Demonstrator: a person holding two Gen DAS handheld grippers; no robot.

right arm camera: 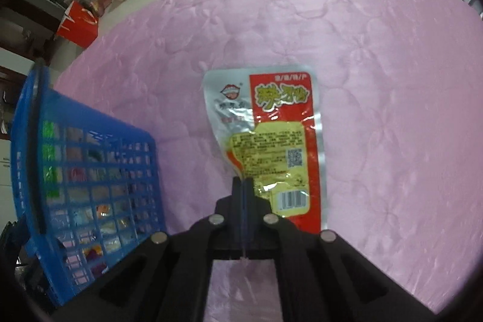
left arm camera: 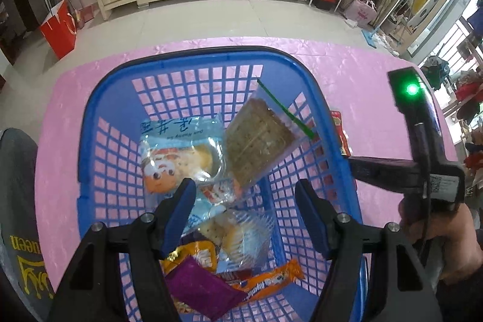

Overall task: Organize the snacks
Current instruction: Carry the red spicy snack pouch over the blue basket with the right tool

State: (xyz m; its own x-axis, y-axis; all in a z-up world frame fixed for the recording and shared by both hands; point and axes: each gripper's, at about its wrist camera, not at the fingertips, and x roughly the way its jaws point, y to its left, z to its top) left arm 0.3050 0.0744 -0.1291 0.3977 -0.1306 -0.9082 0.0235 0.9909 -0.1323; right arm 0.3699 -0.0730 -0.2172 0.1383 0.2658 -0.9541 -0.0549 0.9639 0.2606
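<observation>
Silver-and-red snack pouch (right arm camera: 265, 141) with yellow label, corner pinched in the clenched right hand-held gripper (right arm camera: 243, 186).

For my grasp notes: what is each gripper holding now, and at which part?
Right gripper: shut on the red and silver snack packet, at its near left edge. Left gripper: open above the blue basket, holding nothing.
</observation>
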